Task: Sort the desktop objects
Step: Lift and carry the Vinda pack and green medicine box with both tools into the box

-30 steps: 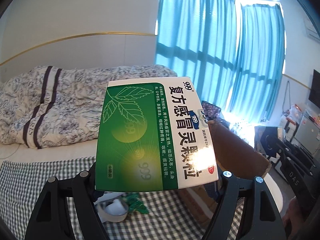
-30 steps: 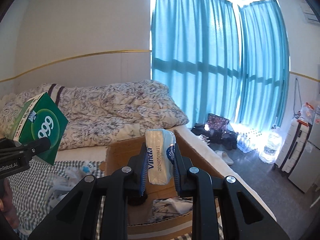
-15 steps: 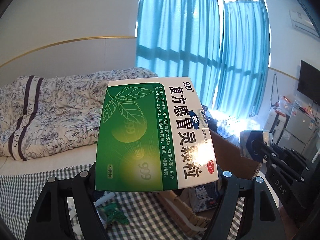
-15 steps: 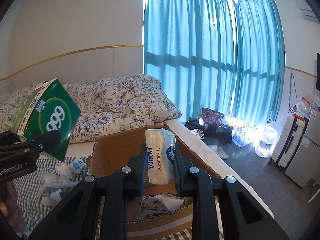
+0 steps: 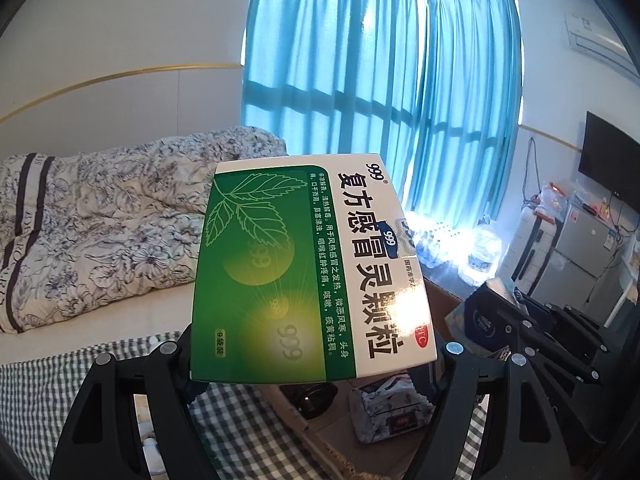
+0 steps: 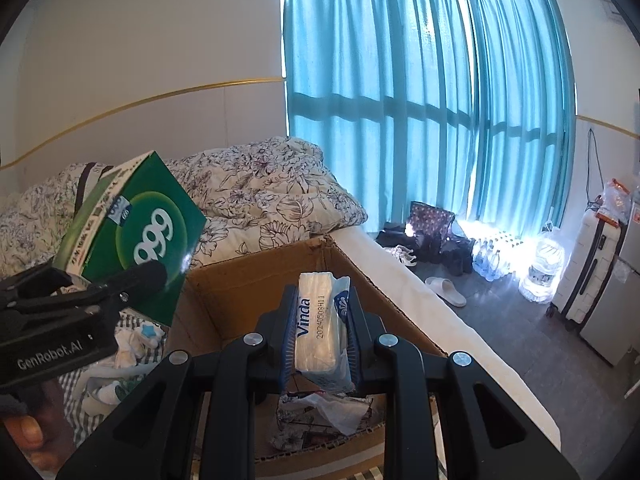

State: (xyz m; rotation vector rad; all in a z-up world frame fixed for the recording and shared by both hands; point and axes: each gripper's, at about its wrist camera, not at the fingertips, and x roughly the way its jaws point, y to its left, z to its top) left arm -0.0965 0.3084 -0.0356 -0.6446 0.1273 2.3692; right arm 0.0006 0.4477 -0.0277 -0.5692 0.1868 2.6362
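Note:
My left gripper is shut on a green and white medicine box, held flat and high; it fills the middle of the left wrist view. The same medicine box shows at the left of the right wrist view, just left of an open cardboard box. My right gripper is shut on a white Vinda tissue pack, held upright over the cardboard box. The cardboard box holds a crumpled wrapper and a dark round object.
A checked cloth covers the table, with small white items lying left of the cardboard box. Behind is a bed with a floral duvet. Blue curtains, shoes, water bottles and a suitcase stand on the right.
Both grippers have swung rightward with their loads. The cardboard box now lies closer under both, and the medicine box has come nearer to the box's left wall.

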